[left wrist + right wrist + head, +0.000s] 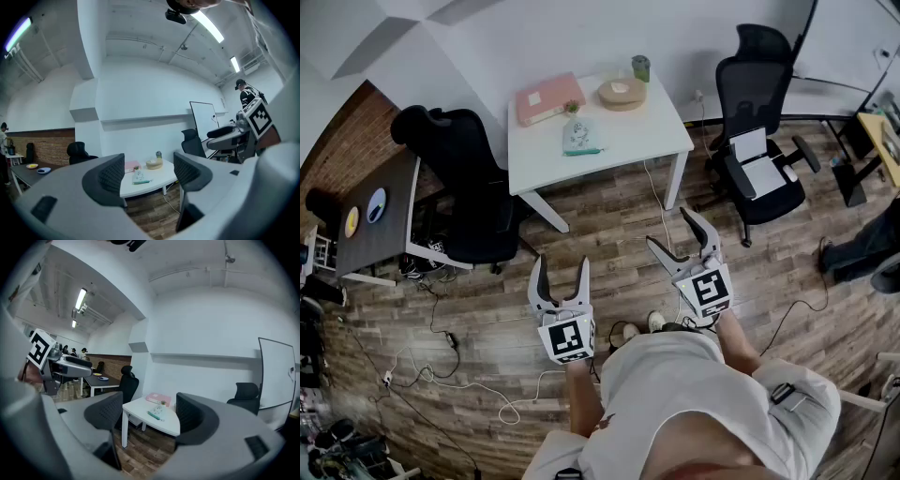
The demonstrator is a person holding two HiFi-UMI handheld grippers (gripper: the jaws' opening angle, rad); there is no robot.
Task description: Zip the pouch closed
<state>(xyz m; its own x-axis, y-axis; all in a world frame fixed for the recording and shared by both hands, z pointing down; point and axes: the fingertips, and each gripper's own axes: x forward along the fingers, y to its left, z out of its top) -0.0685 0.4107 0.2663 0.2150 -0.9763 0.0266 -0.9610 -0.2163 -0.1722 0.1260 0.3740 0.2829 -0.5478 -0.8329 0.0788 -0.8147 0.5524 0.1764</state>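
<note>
Our left claw (562, 268) and right claw (670, 228) both stand spread and empty over the floor (609, 272), well apart from the far tabletop (647, 131); the pouch (580, 137) lies there, near a pink book (548, 97); only the head view shows the floor cables (450, 339); each gripper view frames the pouch between its jaws.

Pretty clearly an office: black swivel chairs (757, 112) around a white surface (628, 141), a second dark desk (389, 234), a whiteboard (276, 373) by the wall, strip lights (208, 26) overhead, and cables (478, 384) trailing across the wood floor (609, 262).
</note>
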